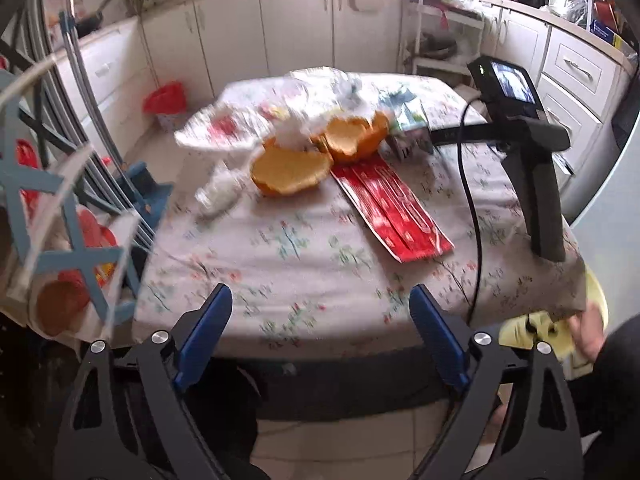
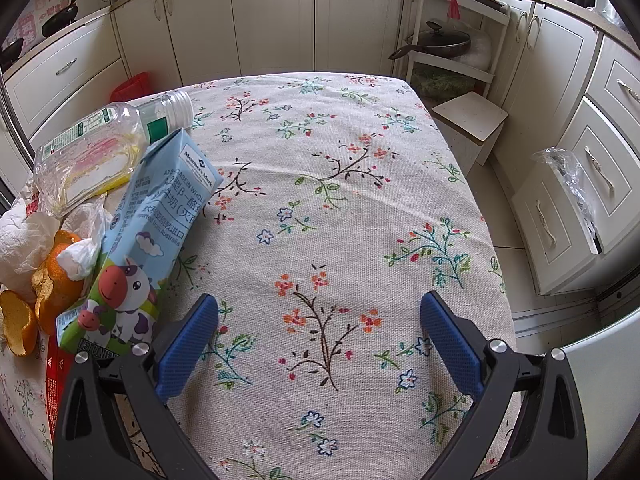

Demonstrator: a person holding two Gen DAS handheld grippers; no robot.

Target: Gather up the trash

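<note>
Left wrist view: the left gripper (image 1: 320,334) hangs spread and empty over the near table edge (image 1: 320,354); bare cloth separates it from blurred orange peels (image 1: 288,170) and red wrapper (image 1: 390,208). Right wrist view: the right gripper (image 2: 318,344), apart, empty, over open cloth; milk carton (image 2: 156,232) and plastic bottle (image 2: 100,148) crowd the left edge, peels cut off.

I find both views evenly lit by soft daylight, with faint shadows. Left wrist view is motion-blurred, worst on the peels (image 1: 320,148) (rack (image 1: 60,208) smeared too); right view sharp. Fisheye bends the edges, corners black.
</note>
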